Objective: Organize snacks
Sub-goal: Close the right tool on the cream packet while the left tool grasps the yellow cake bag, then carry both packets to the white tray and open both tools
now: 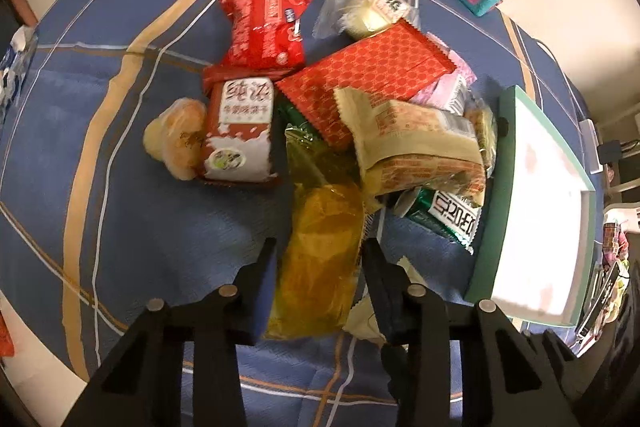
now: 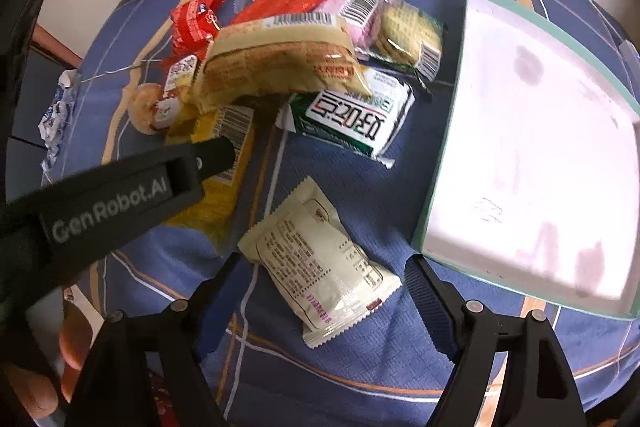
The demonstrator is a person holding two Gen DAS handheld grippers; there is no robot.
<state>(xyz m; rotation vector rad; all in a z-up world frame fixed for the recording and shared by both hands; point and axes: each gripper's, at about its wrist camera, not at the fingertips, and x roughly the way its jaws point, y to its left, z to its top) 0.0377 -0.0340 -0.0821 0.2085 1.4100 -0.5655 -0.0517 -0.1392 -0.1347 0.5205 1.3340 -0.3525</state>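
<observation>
Clearly "GenRobot.AI" on left hand-held gripper [image 1: 320, 247] clamping yellow packet [image 1: 320, 259], right hand-held gripper [image 2: 324, 267] apparently agape

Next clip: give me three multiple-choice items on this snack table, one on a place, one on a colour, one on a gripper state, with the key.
1. Where does the cream foil packet with printed text lie?
A. inside the box
B. on the cloth between the right gripper's fingers
C. on top of the pile

2. What colour is the rim of the shallow white-lined cardboard box?
A. mint green
B. red
C. black

3. What is the left gripper doing?
A. standing open over bare cloth
B. shut on the yellow clear-wrapped snack pack
C. holding the box

Key: 1 B, it lies flat on the cloth, untouched; 2 A, the green edge shows; 3 B, both fingers press the pack.
</observation>
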